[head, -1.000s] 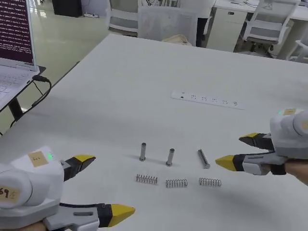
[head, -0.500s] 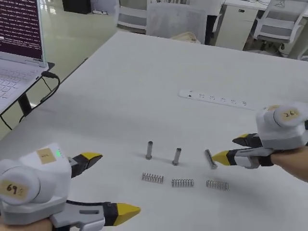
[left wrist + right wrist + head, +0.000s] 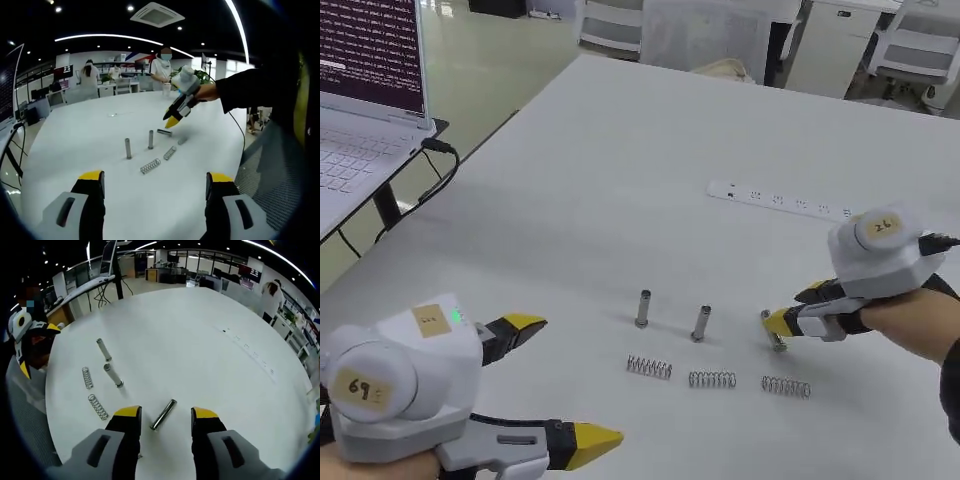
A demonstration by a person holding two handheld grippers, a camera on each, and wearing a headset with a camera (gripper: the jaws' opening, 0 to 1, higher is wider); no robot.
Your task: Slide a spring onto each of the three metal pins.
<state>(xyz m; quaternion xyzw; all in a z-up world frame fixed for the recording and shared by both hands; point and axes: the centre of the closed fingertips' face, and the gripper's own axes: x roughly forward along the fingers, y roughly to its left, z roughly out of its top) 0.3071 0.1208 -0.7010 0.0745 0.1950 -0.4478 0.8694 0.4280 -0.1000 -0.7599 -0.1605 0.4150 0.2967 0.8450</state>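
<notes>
Lying pin point(image 3: 167, 410) is seen at lower centre of the right gripper view, between the wide-open, empty jaws of the right gripper point(image 3: 166, 413), long axis slanted up-right. Springs point(image 3: 98, 406) lie left of it. Left gripper point(image 3: 563, 382), likewise open and empty, is held well apart.

I see the left pin point(image 3: 643, 308) and middle pin point(image 3: 701, 323) standing upright, the right pin point(image 3: 772, 330) lying flat. Before each lies one loose coil: left spring point(image 3: 649, 367), middle spring point(image 3: 712, 379), right spring point(image 3: 786, 386).

L tool point(image 3: 563, 380), R tool point(image 3: 792, 308): white, yellow tips.
</notes>
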